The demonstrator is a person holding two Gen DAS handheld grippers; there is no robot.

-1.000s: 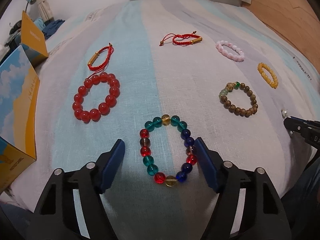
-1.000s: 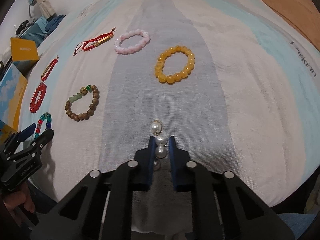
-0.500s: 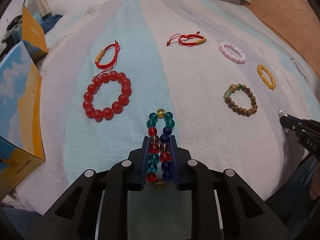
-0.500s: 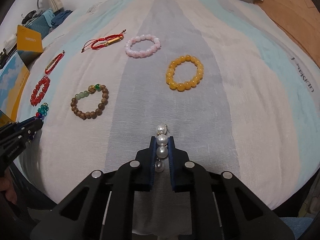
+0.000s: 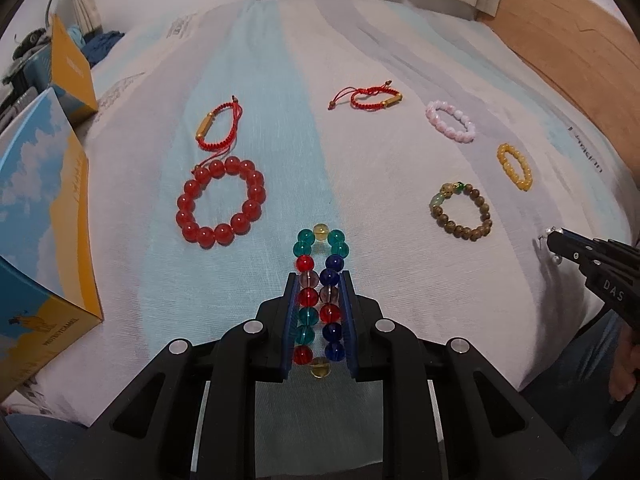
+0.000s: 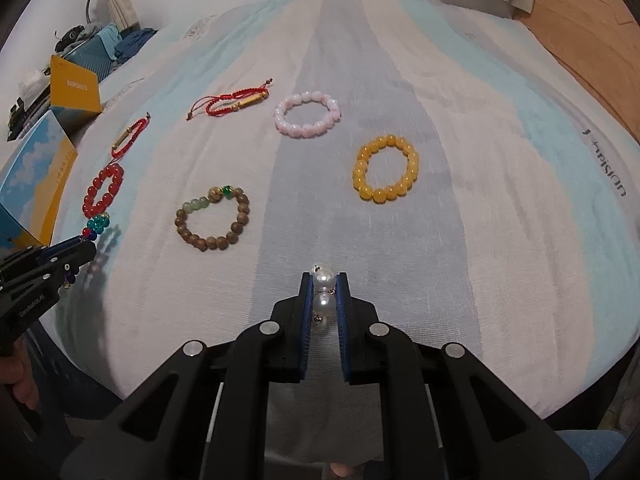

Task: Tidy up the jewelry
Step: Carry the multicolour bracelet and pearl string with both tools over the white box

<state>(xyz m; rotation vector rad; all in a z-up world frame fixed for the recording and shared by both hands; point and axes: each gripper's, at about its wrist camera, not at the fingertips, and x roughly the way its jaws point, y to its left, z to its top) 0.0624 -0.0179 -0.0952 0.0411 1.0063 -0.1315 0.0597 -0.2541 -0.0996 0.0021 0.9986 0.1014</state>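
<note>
At bottom centre of the left wrist view, the left gripper (image 5: pixel 319 316) is clenching a multicoloured bead bracelet (image 5: pixel 320 300), squeezed flat between its fingers. The right gripper (image 6: pixel 325 304) is gripping a pearl strand (image 6: pixel 323 294) at lower centre above the striped bed (image 6: pixel 460 240).

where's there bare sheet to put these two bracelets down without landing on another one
Free: the wide patch right of the yellow bracelet out to the bed's edge, the strip between the red bead bracelet and the brown bracelet, and the far end of the sheet beyond the cord bracelets. Crowded: the left side, where the red bead bracelet, a cord bracelet and the box sit close.
</note>
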